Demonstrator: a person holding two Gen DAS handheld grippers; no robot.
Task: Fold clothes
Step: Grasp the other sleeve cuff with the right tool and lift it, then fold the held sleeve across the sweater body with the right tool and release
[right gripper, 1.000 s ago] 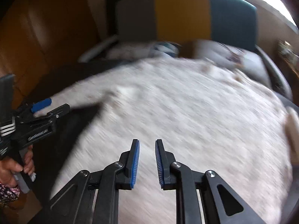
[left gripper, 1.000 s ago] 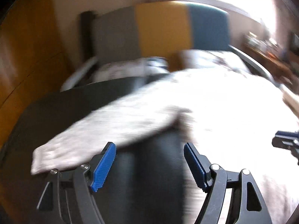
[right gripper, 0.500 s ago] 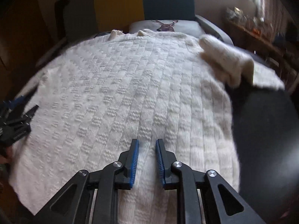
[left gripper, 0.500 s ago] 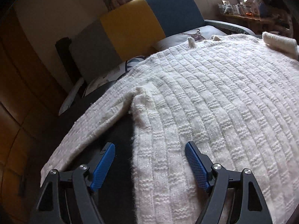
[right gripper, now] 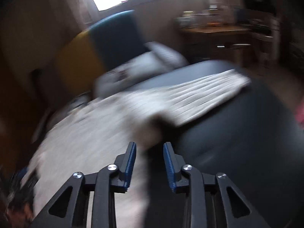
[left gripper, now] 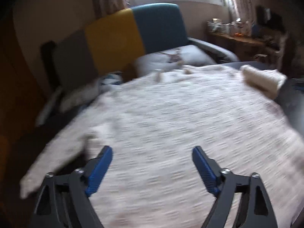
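1. A cream knitted sweater (left gripper: 180,133) lies spread flat on a dark table (right gripper: 237,133), in front of a sofa with a yellow-and-teal backrest (left gripper: 133,38); one sleeve (right gripper: 199,96) stretches away from the sweater's body across the dark surface.
2. The left gripper (left gripper: 152,161) hangs over the sweater's near part; its jaws have just been opening and now stand wide, with nothing pinched between them.
3. The right gripper (right gripper: 150,155) sits at the sweater's side edge, close to where that sleeve joins. Its jaws have just been opening to a moderate gap, with only knit and table seen beyond them and nothing gripped.
4. Both views are smeared, so precise contact cannot be told.
5. Risk, as I judge it: closing in on the edge at speed could catch a single layer or too little knit, dragging the whole sweater askew instead of folding the sleeve in.
6. The loose, stretchy knit may also snag on the ribbed pads and bunch.
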